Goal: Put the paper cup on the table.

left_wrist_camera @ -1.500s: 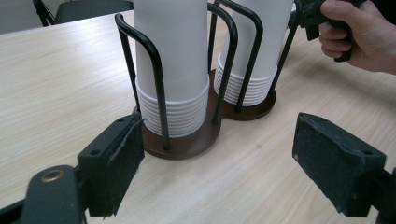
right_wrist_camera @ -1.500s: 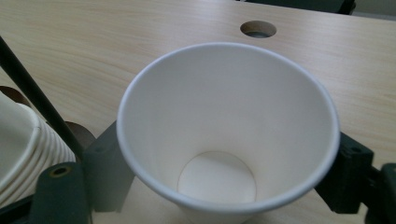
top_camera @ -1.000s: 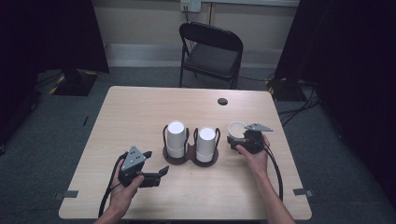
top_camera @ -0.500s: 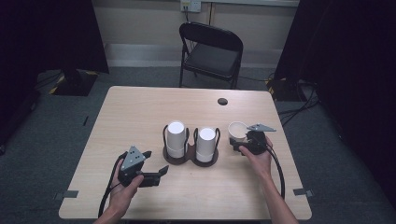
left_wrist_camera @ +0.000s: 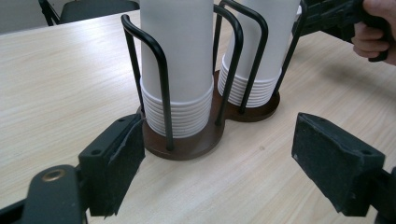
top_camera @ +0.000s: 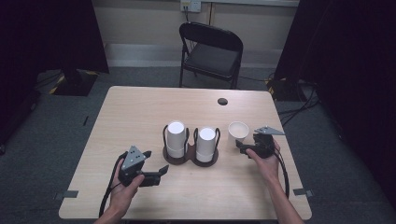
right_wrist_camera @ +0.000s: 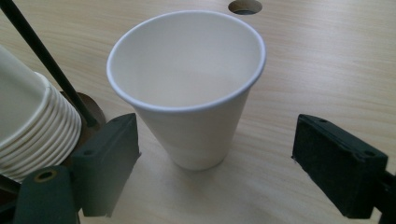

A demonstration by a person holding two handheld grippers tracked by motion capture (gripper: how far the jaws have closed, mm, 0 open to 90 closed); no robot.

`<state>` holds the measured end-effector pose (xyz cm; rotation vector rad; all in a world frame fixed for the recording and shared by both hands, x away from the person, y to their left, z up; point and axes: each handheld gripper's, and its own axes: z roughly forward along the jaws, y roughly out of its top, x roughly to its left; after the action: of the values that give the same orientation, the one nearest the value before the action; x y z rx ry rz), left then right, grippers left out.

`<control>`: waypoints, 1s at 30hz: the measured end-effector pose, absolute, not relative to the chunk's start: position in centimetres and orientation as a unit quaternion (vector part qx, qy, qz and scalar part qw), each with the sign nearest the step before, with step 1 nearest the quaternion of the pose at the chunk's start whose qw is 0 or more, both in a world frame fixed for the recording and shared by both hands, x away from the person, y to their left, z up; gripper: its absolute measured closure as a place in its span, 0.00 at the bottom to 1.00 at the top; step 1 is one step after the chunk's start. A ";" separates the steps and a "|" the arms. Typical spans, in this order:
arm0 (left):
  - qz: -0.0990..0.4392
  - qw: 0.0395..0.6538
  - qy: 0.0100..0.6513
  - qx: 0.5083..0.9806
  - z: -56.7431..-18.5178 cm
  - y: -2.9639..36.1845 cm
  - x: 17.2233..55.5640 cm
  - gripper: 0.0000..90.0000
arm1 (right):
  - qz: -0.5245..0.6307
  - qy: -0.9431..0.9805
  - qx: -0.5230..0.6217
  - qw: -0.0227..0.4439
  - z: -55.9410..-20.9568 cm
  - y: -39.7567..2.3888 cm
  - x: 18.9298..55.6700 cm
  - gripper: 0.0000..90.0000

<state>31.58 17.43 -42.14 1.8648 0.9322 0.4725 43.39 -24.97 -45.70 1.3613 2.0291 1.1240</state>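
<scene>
The right claw (right_wrist_camera: 215, 163) has eased back from the paper cup (right_wrist_camera: 189, 88), jaws wide, cup released upright; left claw (left_wrist_camera: 233, 158) gapes empty.

A light wooden table (top_camera: 140, 116) with a round cable hole (top_camera: 222, 101) near its far edge stands on grey carpet (top_camera: 60, 121). Behind it sits a black folding chair (top_camera: 211, 51), facing the table. A pale wall (top_camera: 144, 21) runs along the back, with a white outlet plate (top_camera: 190, 4) at the top. Black curtains (top_camera: 46, 32) hang on both sides (the room's corners are very dark), and cables (top_camera: 299, 100) lie on the floor at the right.
</scene>
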 end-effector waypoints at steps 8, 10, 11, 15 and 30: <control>0.183 0.474 0.383 0.771 -42.3 17.6 31.9 0.20 | 0.421 0.729 0.491 0.224 -44.6 -26.0 42.0 0.16; 0.189 0.470 0.378 0.775 -42.2 17.4 31.9 0.21 | 0.422 0.730 0.489 0.224 -44.5 -26.1 41.6 0.16; 0.188 0.470 0.381 0.774 -42.2 17.3 31.8 0.21 | 0.423 0.729 0.489 0.223 -44.4 -26.2 41.4 0.16; 0.189 0.470 0.379 0.774 -42.1 17.3 31.8 0.21 | 0.417 0.734 0.482 0.236 -43.8 -26.1 40.4 0.16; 0.189 0.460 0.392 0.774 -42.4 17.4 32.0 0.23 | 0.441 0.738 0.455 0.231 -40.8 -24.9 35.2 0.17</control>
<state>31.97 17.36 -42.39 1.9054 0.9653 0.4652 35.17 -24.87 -40.82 1.2511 2.0305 1.2134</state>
